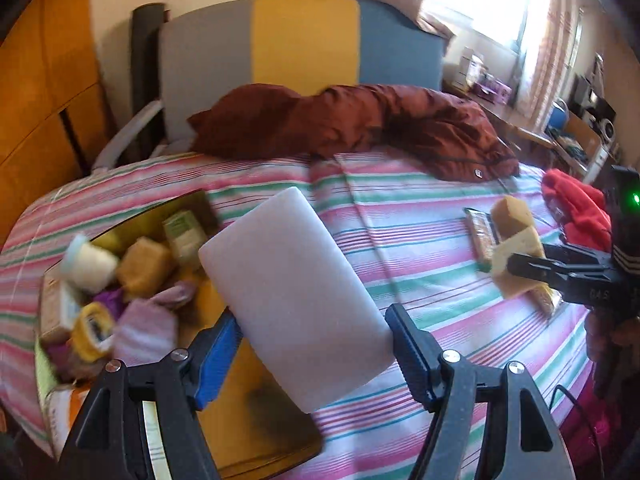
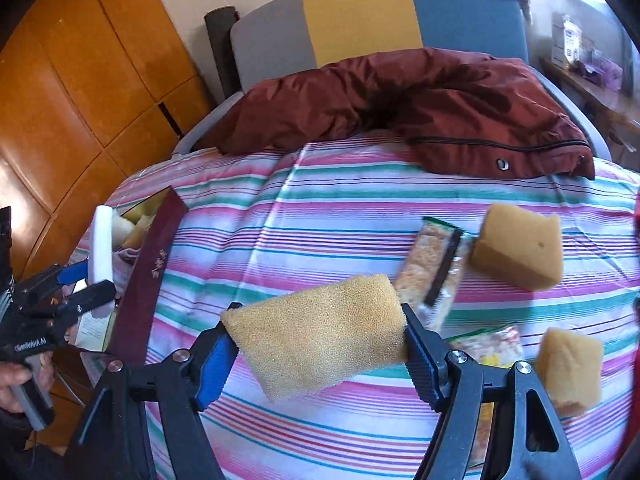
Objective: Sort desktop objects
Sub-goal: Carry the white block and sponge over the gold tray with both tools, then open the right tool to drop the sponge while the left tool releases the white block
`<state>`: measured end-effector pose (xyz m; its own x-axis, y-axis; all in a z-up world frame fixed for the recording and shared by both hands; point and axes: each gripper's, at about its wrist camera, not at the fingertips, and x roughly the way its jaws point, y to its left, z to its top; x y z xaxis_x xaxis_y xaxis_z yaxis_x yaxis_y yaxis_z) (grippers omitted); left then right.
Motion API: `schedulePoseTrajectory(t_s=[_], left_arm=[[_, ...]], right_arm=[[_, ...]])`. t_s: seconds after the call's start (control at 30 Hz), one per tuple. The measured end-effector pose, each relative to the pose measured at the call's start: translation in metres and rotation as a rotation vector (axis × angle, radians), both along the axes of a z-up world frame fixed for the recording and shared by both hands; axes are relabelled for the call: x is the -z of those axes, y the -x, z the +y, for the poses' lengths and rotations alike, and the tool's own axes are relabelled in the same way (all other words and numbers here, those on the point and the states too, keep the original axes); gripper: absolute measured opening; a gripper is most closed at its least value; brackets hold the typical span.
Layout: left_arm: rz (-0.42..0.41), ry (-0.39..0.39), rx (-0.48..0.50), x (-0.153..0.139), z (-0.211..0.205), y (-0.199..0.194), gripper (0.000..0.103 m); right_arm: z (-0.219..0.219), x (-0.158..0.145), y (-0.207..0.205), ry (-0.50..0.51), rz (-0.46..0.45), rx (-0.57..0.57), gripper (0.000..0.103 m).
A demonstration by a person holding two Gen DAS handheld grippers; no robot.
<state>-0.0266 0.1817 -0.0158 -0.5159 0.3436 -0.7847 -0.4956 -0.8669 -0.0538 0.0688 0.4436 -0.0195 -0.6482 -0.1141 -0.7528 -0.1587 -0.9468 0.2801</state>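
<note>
My left gripper point(image 1: 312, 316) is shut on a white foam block point(image 1: 292, 296), which it holds tilted above the striped bedspread point(image 1: 400, 208), beside an open box point(image 1: 188, 200). The box holds a tan sponge point(image 1: 144, 264), a white roll point(image 1: 90, 264), pink socks point(image 1: 146, 328) and yellow tape point(image 1: 92, 328). My right gripper point(image 2: 318, 320) is shut on a tan sponge point(image 2: 320, 332), held over the bed. On the bedspread beyond it lie two more sponges point(image 2: 516, 248) point(image 2: 568, 368) and a snack packet point(image 2: 436, 268). In the right wrist view, the left gripper point(image 2: 96, 284) with the white block point(image 2: 102, 240) is over the box's dark red wall point(image 2: 148, 264).
A maroon jacket point(image 2: 440, 112) lies across the far side of the bed in front of a grey, yellow and blue headboard point(image 1: 304, 40). A red cloth point(image 1: 576, 204) lies at the bed's right edge. Wooden cabinets point(image 2: 80, 80) stand on the left, a cluttered desk point(image 1: 560, 132) on the right.
</note>
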Motion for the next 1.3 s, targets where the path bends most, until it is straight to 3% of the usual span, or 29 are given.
schedulePoseTrajectory(t_s=[0.23, 0.7, 0.87, 0.97, 1.1, 1.3], left_arm=[[0.000, -0.020, -0.112, 0.000, -0.059, 0.008, 0.073], [0.026, -0.071, -0.305, -0.012, -0.175, 0.024, 0.074], [-0.007, -0.078, -0.304, -0.012, -0.199, 0.043, 0.077], [-0.042, -0.103, -0.303, -0.005, -0.208, 0.055, 0.082], [-0.109, -0.118, -0.311, 0.010, -0.215, 0.061, 0.082], [-0.103, -0.188, -0.219, 0.007, -0.209, 0.063, 0.086]], right_arm=[[-0.042, -0.010, 0.000, 0.003, 0.021, -0.064, 0.075], [-0.178, -0.041, 0.030, 0.034, 0.100, -0.331, 0.077], [-0.220, -0.044, 0.046, 0.085, 0.110, -0.369, 0.078], [-0.237, -0.041, 0.061, 0.137, 0.096, -0.369, 0.095], [-0.245, -0.035, 0.074, 0.213, 0.072, -0.341, 0.097], [-0.247, -0.016, 0.068, 0.252, 0.020, -0.299, 0.097]])
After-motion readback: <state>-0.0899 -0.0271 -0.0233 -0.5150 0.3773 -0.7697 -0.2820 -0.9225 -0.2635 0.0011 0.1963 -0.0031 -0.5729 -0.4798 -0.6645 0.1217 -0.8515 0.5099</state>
